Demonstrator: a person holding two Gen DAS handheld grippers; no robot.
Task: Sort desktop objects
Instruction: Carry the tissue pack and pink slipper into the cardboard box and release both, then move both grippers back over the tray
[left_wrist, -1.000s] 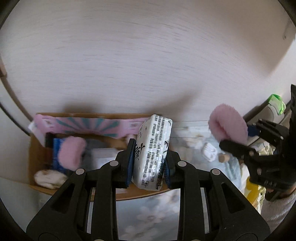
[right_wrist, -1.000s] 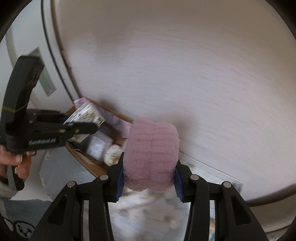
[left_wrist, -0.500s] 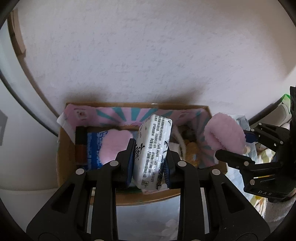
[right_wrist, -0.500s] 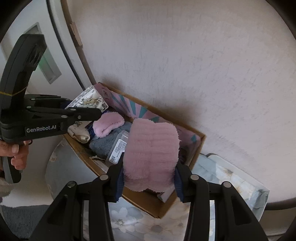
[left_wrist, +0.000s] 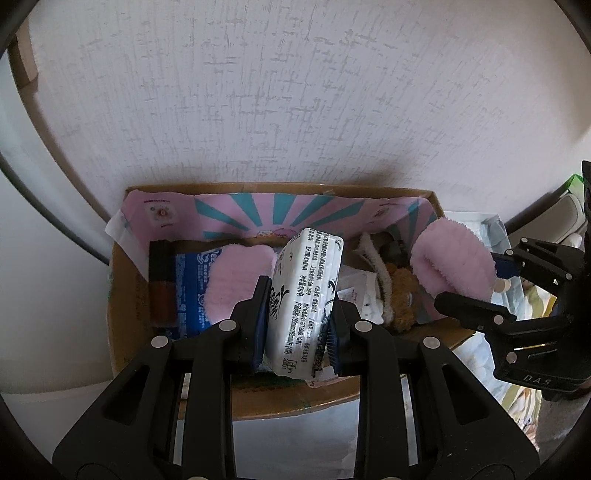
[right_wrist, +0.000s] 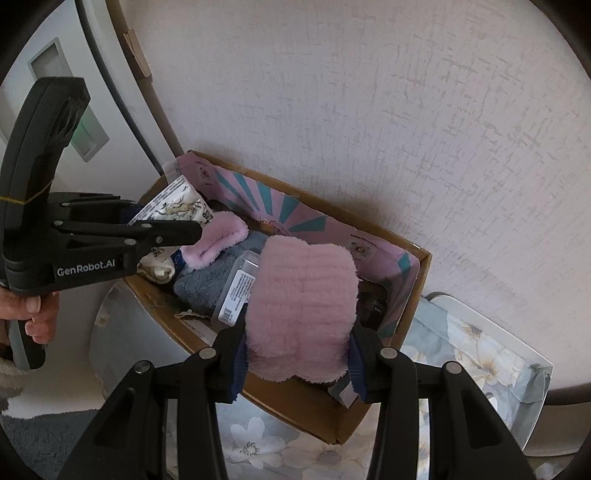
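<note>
My left gripper (left_wrist: 297, 317) is shut on a white tissue pack (left_wrist: 304, 295) with black print, held upright over the cardboard box (left_wrist: 122, 291). My right gripper (right_wrist: 297, 354) is shut on a fluffy pink band (right_wrist: 301, 306), held above the box's right end (right_wrist: 417, 291). In the left wrist view the right gripper (left_wrist: 480, 284) and its pink band (left_wrist: 452, 267) hang at the box's right end. In the right wrist view the left gripper (right_wrist: 166, 225), held by a hand (right_wrist: 37, 314), and its tissue pack (right_wrist: 173, 205) hang over the left end.
Inside the box lie another pink fluffy piece (left_wrist: 236, 280), a blue packet (left_wrist: 188, 295), a grey cloth (right_wrist: 214, 273), a labelled clear case (right_wrist: 238, 291) and a brown plush toy (left_wrist: 400, 295). The box stands against a white textured wall (left_wrist: 295, 92). A floral cloth (right_wrist: 476, 354) lies to its right.
Both grippers moved left and lowered over the box with their objects still held; the box now fills the middle of both views. Over the last half second little has moved.
</note>
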